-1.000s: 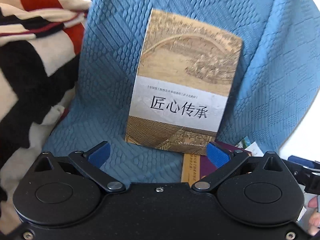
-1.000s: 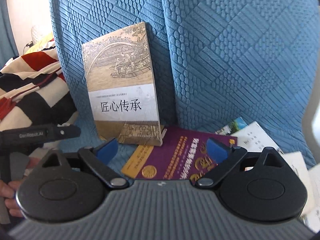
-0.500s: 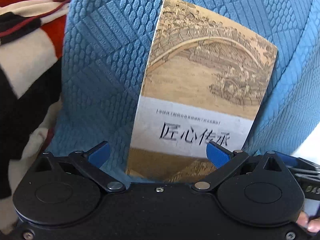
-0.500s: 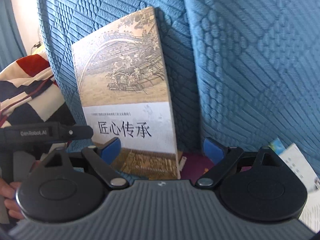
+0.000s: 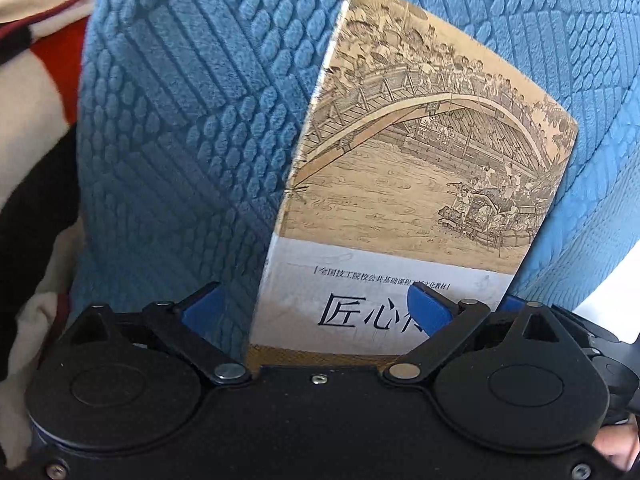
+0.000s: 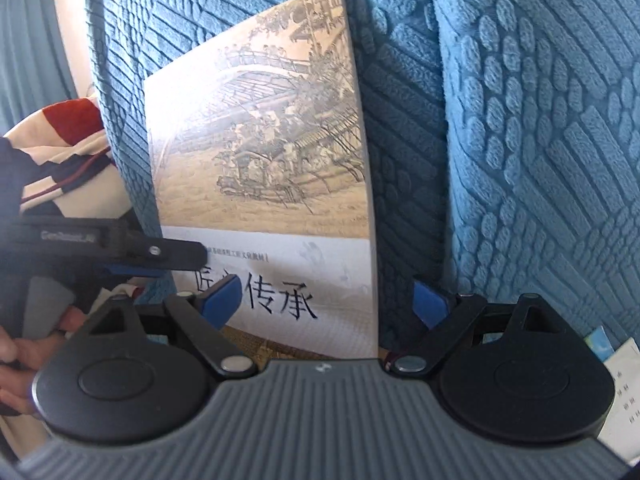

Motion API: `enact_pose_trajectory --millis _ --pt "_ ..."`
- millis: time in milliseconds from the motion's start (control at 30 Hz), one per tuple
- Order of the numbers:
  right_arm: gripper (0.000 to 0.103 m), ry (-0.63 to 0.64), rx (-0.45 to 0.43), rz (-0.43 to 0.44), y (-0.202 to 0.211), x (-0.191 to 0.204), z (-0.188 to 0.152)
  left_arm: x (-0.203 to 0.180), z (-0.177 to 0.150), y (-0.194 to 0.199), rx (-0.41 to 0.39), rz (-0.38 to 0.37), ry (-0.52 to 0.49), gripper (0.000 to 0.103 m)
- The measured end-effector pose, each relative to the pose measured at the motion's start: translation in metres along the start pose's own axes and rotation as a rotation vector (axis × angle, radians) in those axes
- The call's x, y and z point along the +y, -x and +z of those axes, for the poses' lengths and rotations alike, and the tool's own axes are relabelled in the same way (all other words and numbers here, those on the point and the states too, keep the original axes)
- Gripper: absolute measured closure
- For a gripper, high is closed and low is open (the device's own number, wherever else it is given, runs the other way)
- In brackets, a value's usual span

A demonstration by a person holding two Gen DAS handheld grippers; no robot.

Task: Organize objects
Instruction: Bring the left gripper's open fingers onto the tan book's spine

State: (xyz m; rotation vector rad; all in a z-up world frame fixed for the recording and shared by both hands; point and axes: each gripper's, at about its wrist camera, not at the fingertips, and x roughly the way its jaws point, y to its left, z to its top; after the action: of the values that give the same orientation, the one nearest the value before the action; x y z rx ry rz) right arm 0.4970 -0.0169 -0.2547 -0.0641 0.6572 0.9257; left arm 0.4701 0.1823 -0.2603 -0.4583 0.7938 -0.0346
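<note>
A book [image 5: 404, 184] with a tan bridge painting and a white title band stands upright against the blue quilted sofa back [image 5: 180, 120]. My left gripper [image 5: 316, 310] is low in front of it. Its jaws are closing, still wide, with the book's left edge between them; the right pad [image 5: 428, 312] is over the cover. In the right wrist view the same book [image 6: 260, 152] fills the middle. My right gripper [image 6: 326, 302] is open, and the book's right edge lies between its pads. I cannot see either gripper's pads pressing on the book.
A red, black and cream striped blanket [image 5: 32, 80] lies left of the sofa cover. White leaflets [image 6: 620, 384] rest on the seat at the right. The left gripper's black finger [image 6: 120, 244] and a hand [image 6: 24, 352] are at the left of the right wrist view.
Both grippers have moved in close to the book, which now fills each view. The purple book lying on the seat has dropped out of sight. The left jaws have narrowed a little.
</note>
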Motion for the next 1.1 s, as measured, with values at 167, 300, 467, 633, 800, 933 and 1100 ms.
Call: enact_pose_trajectory --millis 167,300,467,633,800,933,1100 --pt "0.026 -0.015 -0.009 0.008 -0.006 -0.005 0.005 0.001 0.004 -0.012 0.034 -0.055 -0.021 0.009" --pt "0.031 -0.009 -0.032 0.022 -0.007 -0.007 0.006 0.002 0.007 -0.017 0.051 -0.077 -0.036 0.009" --pt "0.039 0.008 -0.046 0.004 -0.010 -0.007 0.005 0.008 0.009 -0.023 0.066 -0.104 -0.041 0.008" --pt "0.040 0.009 -0.043 0.011 -0.013 -0.007 0.005 0.012 0.010 -0.024 0.066 -0.119 -0.065 0.009" --pt "0.040 0.044 -0.032 -0.004 -0.019 -0.001 0.003 0.009 0.007 -0.025 0.063 -0.099 -0.132 0.008" --pt "0.042 0.062 -0.021 -0.015 -0.023 0.005 0.005 0.010 0.007 -0.021 0.062 -0.075 -0.163 0.012" --pt "0.045 0.049 -0.024 -0.021 -0.017 0.000 0.007 0.017 0.009 -0.008 0.065 -0.060 -0.140 0.025"
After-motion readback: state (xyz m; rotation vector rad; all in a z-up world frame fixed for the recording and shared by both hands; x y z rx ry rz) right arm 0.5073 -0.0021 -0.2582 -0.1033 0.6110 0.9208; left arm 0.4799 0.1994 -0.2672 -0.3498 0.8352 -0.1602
